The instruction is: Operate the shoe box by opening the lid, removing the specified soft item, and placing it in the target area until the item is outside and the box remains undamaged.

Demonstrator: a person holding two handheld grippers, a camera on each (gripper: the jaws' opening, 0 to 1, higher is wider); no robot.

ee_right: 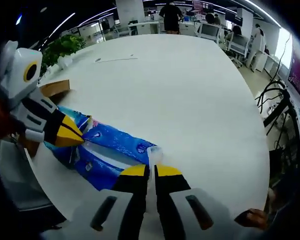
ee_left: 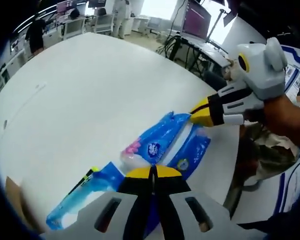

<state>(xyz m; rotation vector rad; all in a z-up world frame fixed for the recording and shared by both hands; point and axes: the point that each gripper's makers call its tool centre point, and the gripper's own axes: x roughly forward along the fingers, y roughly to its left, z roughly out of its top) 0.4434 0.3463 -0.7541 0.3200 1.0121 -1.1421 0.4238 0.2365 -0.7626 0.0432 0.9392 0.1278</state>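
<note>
Big white round table (ee_right: 190,90) carries the blue plastic soft tissue packs (ee_right: 112,150), lying outside the brown cardboard shoe box (ee_right: 54,87), which sits just beside them. Left gripper (ee_left: 152,172) and right gripper (ee_right: 151,172) both have jaws closed, each pinching a pack's film at opposite ends. Packs look light, squashy, with slippery wrap; I'd grip the crimped end seam, not the body.

pack (ee_left: 166,142): bright blue with white panels, a pink patch, and small round blue and yellow marks
left gripper (ee_left: 153,172): yellow tips, black jaws, pale grey body
right gripper (ee_right: 151,171): yellow tips, black jaws, white-grey body, yellow ring on its head
table (ee_right: 190,95): plain white
box (ee_right: 54,87): brown cardboard
plant (ee_right: 64,46): green leaves
</note>
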